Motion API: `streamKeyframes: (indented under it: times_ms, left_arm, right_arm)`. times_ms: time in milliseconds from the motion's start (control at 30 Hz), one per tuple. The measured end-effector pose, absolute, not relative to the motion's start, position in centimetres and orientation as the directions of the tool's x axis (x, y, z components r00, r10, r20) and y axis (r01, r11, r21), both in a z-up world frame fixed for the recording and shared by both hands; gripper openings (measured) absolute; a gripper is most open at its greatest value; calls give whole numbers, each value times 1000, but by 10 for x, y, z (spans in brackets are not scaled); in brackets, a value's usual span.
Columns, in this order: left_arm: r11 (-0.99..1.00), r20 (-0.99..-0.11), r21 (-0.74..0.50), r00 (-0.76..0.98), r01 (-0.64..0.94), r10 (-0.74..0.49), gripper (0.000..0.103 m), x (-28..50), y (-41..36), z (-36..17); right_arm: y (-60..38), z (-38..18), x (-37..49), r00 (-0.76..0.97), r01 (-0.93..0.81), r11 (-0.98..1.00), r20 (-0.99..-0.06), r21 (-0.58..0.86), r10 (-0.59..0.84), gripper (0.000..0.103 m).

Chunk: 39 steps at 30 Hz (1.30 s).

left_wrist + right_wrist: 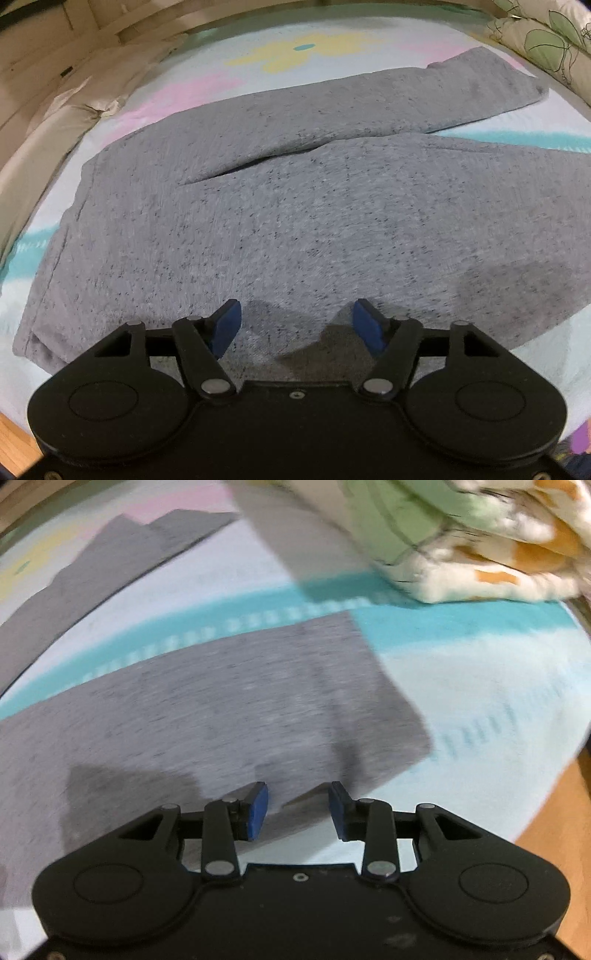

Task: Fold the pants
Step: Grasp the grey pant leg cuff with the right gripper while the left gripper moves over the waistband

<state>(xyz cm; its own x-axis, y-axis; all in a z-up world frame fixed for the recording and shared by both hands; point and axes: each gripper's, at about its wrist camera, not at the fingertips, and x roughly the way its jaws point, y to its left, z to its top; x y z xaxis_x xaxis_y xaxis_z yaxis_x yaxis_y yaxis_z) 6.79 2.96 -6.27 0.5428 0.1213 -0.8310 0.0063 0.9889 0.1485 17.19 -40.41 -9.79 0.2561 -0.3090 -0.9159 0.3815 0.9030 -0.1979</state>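
Left wrist: spread tool (pixel 293 325) over pants (pixel 295 206).

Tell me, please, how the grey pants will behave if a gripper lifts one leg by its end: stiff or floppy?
Probably floppy: the pants lie flat on the bed, following its surface with soft creases. The speckled knit looks thin, so likely light. The lifted leg end would likely droop and drag the rest.
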Motion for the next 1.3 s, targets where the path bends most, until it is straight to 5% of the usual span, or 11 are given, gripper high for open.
streamKeyframes:
  times_ms: [233, 467, 567, 767, 1000, 1300]
  left_arm:
    - [990, -810, 132, 580, 41, 83, 68, 110, 31, -29]
    - [989, -781, 145, 615, 7, 110, 68, 192, 55, -2]
    - [984, -783, 176, 603, -18, 151, 68, 224, 65, -13]
    - [997, -877, 27, 476, -76, 60, 67, 276, 92, -54]
    - [988, -900, 94, 413, -126, 139, 71, 302, 114, -93]
    - [986, -907, 104, 395, -130, 148, 73, 305, 110, -96]
  right_arm:
    - [-383, -75, 196, 304, 387, 876, -858, -286, -414, 39]
    - [-327, -37, 214, 476, 264, 950, -834, -166, -278, 39]
    - [-298, -31, 223, 498, 197, 966, -832, -165, -244, 39]
    - [-262, -34, 253, 499, 128, 985, -850, -118, -167, 40]
    - [-233, -41, 314, 541, 90, 991, -831, -94, -128, 42]
    - [-219, -44, 429, 560, 221, 975, -819, 0, -127, 43]
